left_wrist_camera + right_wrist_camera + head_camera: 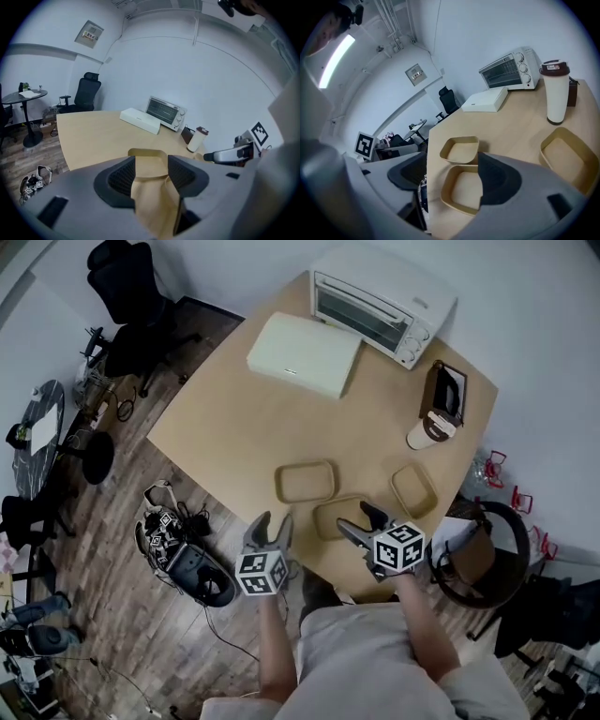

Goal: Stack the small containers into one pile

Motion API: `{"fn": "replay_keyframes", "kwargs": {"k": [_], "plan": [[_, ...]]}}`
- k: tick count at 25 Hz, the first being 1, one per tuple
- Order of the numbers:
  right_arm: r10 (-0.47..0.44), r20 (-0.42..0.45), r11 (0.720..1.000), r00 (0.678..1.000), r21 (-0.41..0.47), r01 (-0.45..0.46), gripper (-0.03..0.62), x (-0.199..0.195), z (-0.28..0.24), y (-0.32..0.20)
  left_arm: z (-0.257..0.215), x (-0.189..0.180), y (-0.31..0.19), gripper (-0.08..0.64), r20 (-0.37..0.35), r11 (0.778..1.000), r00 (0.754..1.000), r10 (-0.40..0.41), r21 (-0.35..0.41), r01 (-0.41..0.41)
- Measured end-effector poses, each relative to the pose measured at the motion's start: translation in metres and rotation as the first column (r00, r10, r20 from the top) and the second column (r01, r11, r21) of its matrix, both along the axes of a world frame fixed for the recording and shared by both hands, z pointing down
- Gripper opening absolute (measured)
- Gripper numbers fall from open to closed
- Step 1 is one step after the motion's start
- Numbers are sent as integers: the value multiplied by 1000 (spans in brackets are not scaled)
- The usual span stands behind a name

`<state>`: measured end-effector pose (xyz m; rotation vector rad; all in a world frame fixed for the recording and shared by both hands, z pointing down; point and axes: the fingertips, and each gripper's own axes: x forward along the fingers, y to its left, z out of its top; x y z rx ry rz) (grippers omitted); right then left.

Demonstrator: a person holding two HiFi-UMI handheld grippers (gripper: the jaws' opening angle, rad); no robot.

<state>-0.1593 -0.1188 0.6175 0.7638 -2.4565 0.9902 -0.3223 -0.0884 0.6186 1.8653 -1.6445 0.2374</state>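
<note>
1. Three containers lay apart near the front edge of the table (216, 427). The middle container (336, 512) was closest to the person, with the left container (305, 481) and the right container (413, 488) a little farther back.
2. The right gripper (361, 521) was wide open and held nothing. Its tips were over the middle container's near rim, and that container's long side seemed to run across the jaws.
3. The left gripper (273, 523) was also open and empty, short of the left container, which lay ahead of it and slightly right.
4. The right hand was the nearer one, so the middle container looked like the first to be picked up.

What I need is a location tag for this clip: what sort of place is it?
Probably an office or lab room: a black office chair, a wooden table with a toaster oven.
</note>
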Motion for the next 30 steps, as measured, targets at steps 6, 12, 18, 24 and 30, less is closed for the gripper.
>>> {"fn": "replay_keyframes", "kwargs": {"k": [6, 12, 18, 24, 30], "plan": [[6, -62, 1000, 998, -16, -7, 344, -17, 23, -18, 30, -7, -27, 211, -25, 996, 997, 71, -44, -72], [26, -55, 997, 998, -65, -30, 344, -34, 41, -35, 55, -11, -44, 212, -47, 989, 992, 114, -84, -118], [18, -96, 994, 995, -106, -29, 344, -43, 64, -46, 74, -16, -59, 212, -54, 984, 990, 130, -114, -136], [18, -139, 986, 990, -162, -41, 345, -48, 82, -58, 89, -15, -66, 212, -46, 972, 987, 154, -173, -160], [14, -169, 985, 985, -167, -42, 348, -56, 88, -68, 95, -14, -71, 212, -54, 966, 987, 152, -202, -160]]}}
